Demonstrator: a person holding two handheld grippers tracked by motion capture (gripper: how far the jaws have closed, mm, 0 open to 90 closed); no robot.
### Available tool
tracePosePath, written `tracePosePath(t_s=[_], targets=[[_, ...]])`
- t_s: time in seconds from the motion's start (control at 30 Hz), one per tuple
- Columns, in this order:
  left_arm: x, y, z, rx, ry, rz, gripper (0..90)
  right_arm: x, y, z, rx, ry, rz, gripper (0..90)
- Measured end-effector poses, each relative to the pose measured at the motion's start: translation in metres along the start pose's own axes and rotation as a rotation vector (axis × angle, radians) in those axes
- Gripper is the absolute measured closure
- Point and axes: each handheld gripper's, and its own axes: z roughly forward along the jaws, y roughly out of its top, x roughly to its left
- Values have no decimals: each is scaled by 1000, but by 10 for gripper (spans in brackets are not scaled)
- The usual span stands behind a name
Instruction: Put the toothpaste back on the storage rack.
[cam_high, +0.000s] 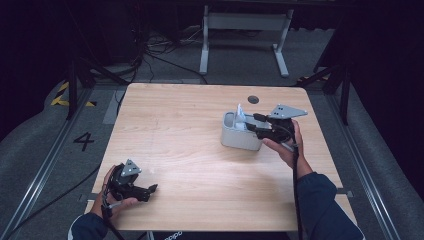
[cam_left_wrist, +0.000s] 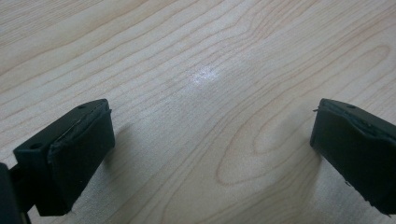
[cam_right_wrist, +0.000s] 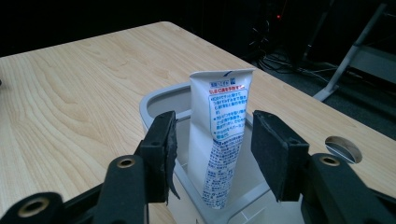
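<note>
A white toothpaste tube (cam_right_wrist: 224, 93) with blue and red print stands upright in a grey oval bin (cam_right_wrist: 154, 100), leaning on its wall. My right gripper (cam_right_wrist: 215, 126) is open, one jaw on each side of the tube, with a gap showing at both pads. In the high view the bin (cam_high: 239, 139) sits right of the table's centre, the tube (cam_high: 240, 112) pokes out of it, and the right gripper (cam_high: 256, 124) reaches in from the right. My left gripper (cam_high: 150, 190) rests near the front left edge, open over bare wood (cam_left_wrist: 212, 135).
The light wooden table (cam_high: 190, 150) has a round cable hole (cam_high: 253, 99) at its far edge, just behind the bin. Beyond the table stand a white desk frame (cam_high: 245, 22) and floor cables. Dark rails run along both sides.
</note>
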Motion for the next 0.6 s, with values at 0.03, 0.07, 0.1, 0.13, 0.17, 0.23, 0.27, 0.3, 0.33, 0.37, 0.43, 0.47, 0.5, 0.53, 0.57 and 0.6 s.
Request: tracePosePath(t_s=[0.03, 0.07, 0.1, 0.13, 0.17, 0.23, 0.27, 0.3, 0.33, 0.37, 0.43, 0.47, 0.5, 0.53, 0.57, 0.6], targets=[[0, 0, 0, 0, 1, 2, 2, 0, 1, -1, -1, 2, 2, 508], [0, 0, 0, 0, 0, 0, 2, 0, 2, -2, -1, -1, 2, 503], [0, 0, 0, 0, 0, 0, 2, 1, 2, -3, 0, -1, 0, 500], [0, 0, 0, 0, 0, 0, 2, 1, 3, -4, 1, 1, 1, 497], [0, 0, 0, 0, 1, 2, 2, 1, 3, -5, 4, -2, -2, 491], [0, 0, 0, 0, 1, 3, 2, 2, 5, -7, 10, -5, -6, 487], [0, 0, 0, 0, 1, 3, 2, 2, 5, -7, 10, -5, -6, 483], [0, 0, 0, 1, 1, 3, 2, 2, 5, -9, 13, -9, -9, 477], [0, 0, 0, 0, 0, 0, 2, 2, 6, -11, 15, -9, -7, 472], [0, 0, 0, 0, 0, 0, 2, 2, 7, -12, 16, -12, -11, 465], [0, 0, 0, 0, 0, 0, 2, 2, 7, -14, 17, -13, -10, 463], [0, 0, 0, 1, 0, 3, 2, 2, 8, -17, 24, -13, -9, 453], [0, 0, 0, 2, 0, 3, 2, 2, 8, -18, 29, -12, -13, 445], [0, 0, 0, 1, 0, 2, 2, 2, 8, -20, 36, -12, -18, 440], [0, 0, 0, 1, 0, 2, 2, 3, 9, -21, 37, -12, -18, 438], [0, 0, 0, 1, 0, 2, 2, 2, 9, -22, 40, -16, -23, 434]])
